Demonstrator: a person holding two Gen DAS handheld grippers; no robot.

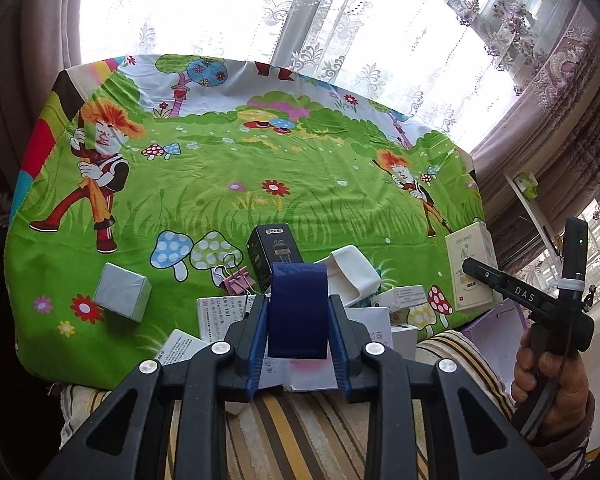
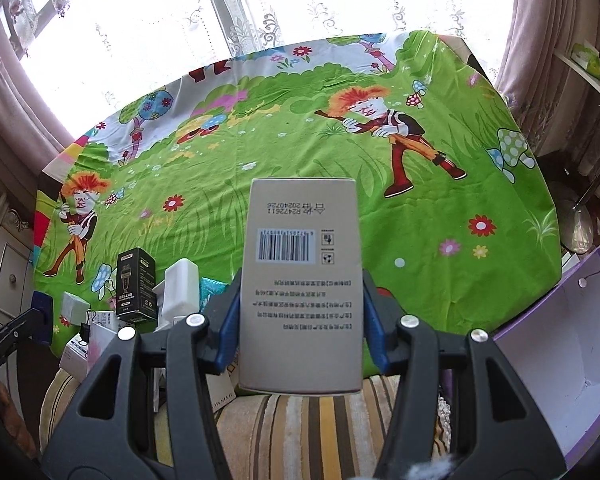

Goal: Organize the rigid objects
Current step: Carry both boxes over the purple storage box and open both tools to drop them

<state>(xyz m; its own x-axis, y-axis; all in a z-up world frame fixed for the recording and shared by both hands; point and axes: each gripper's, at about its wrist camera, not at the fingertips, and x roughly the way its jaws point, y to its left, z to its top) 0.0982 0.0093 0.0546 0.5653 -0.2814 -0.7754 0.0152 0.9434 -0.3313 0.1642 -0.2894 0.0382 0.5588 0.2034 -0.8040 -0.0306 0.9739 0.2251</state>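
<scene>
My left gripper (image 1: pixel 298 316) is shut on a dark blue box (image 1: pixel 298 312), held above the near edge of the cartoon-print tablecloth (image 1: pixel 260 168). It also shows at the far left of the right wrist view (image 2: pixel 42 316). My right gripper (image 2: pixel 300 316) is shut on a beige box with a barcode (image 2: pixel 300 280); the same box shows at the right of the left wrist view (image 1: pixel 470 268). A black box (image 1: pixel 274 256) stands upright behind the blue one, also seen in the right wrist view (image 2: pixel 136 284). A white bottle-like pack (image 1: pixel 354 274) lies beside it.
A small white cube box (image 1: pixel 122 294) sits at the left. A pink binder clip (image 1: pixel 236 280) and several white cartons (image 1: pixel 220 312) crowd the near edge. An open purple-and-white box (image 2: pixel 556 360) stands at the right. A striped cushion (image 2: pixel 300 432) lies below.
</scene>
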